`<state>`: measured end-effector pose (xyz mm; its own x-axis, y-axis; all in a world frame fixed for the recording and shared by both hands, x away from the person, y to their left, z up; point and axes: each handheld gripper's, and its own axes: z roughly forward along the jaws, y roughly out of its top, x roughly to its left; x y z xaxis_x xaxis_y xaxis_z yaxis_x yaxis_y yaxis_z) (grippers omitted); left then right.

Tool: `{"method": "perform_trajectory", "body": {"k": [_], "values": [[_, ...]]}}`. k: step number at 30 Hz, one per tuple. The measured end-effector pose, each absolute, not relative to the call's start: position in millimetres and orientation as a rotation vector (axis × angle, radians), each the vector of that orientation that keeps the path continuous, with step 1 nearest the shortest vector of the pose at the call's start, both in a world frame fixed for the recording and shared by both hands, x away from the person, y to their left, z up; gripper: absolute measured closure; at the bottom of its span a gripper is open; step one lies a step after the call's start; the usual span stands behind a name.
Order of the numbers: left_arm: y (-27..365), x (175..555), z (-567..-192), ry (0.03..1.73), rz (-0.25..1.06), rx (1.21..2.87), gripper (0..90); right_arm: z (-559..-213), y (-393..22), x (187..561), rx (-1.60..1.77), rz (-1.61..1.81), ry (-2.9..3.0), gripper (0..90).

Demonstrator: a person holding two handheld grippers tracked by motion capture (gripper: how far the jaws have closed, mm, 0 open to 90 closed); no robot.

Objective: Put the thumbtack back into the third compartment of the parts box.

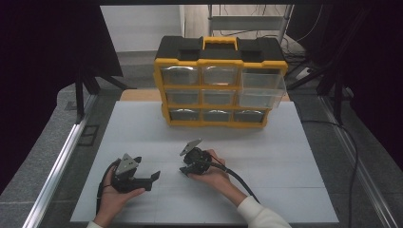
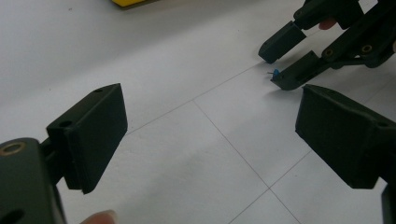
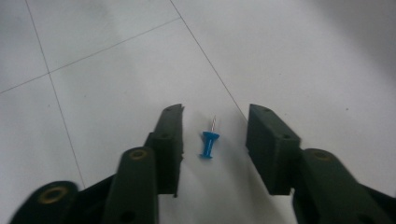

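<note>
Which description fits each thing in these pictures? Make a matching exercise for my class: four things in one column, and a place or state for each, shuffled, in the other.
Things:
1. blue pushpin
2. yellow and black drawer cabinet
3. left tool
4. clear drawer

Descriptions:
A. pulled out at the cabinet's upper right
B. lying on the white table between the right tool's open jaws
C. open, holding nothing
D. standing at the far edge of the table

Pairs: 1-B, 2-D, 3-C, 4-A
</note>
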<state>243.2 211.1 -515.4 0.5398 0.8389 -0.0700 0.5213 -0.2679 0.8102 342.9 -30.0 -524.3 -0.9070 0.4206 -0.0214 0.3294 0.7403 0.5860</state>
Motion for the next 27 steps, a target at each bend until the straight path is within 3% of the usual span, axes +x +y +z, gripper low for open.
{"method": "perform_trajectory", "body": {"k": [3,6,20,27], "values": [[211,243,-515,1.104,0.482,1.941,9.6,-524,-31,343,0.622,0.897,2.786,74.9],[211,243,-515,1.105,0.481,1.943,9.6,-524,-33,344,0.644,0.899,2.784,81.4],[211,243,-515,1.104,0.484,1.939,9.6,-523,-38,346,0.681,0.954,2.768,82.8],[211,243,-515,1.105,0.485,1.940,9.6,-505,-49,347,0.744,1.101,2.725,82.7]]}}
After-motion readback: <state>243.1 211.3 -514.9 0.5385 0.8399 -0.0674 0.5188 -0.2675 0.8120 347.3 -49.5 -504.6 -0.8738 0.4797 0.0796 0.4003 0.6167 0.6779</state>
